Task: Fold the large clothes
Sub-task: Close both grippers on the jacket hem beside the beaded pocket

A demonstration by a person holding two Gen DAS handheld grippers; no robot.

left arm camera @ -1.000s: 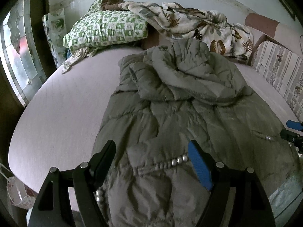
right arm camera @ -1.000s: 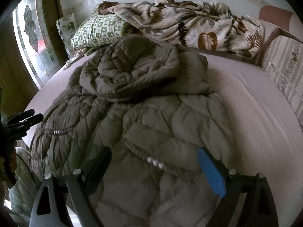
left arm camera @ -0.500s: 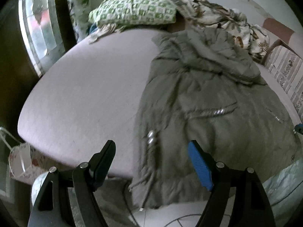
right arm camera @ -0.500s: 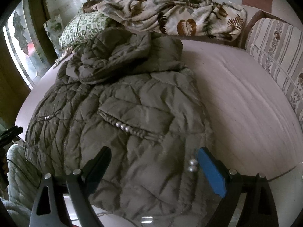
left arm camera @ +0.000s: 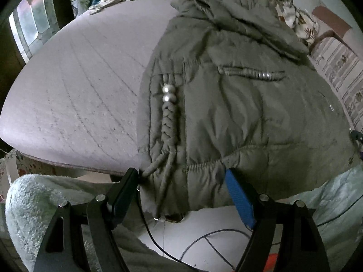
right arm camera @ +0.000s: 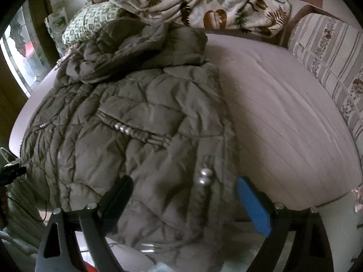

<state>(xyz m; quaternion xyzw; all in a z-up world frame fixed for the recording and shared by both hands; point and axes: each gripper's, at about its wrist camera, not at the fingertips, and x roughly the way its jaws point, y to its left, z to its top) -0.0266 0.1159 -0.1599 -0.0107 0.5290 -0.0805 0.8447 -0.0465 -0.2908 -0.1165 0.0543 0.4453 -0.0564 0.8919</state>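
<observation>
- Your jacket is an olive quilted one, spread across the near part of the bed with its hem hanging over the near edge toward you.
- Its hood lies bunched at the far end, just short of the pillow.
- A braided cord with two silver beads runs down the jacket's left side; its loose ends dangle past the hem, close to your left gripper.
- A pocket trim with silver beads crosses the front at a slant, seen from the right wrist.
- Your left gripper is spread wide at the jacket's left hem corner. The hem fabric sits between the black finger and the blue one, and neither finger presses on it.
- Your right gripper is also spread wide, at the right hem corner, with quilted fabric and two beads between the fingers; nothing is clamped.
- The bed's pale sheet lies bare to the left of the jacket in the left view and to the right of it in the right view.
- A leaf-print blanket is heaped along the far wall behind the hood, and the green patterned pillow sits to its left.
- A striped cushion lines the bed's right side.
- Black cables trail over the light floor below the hem.
</observation>
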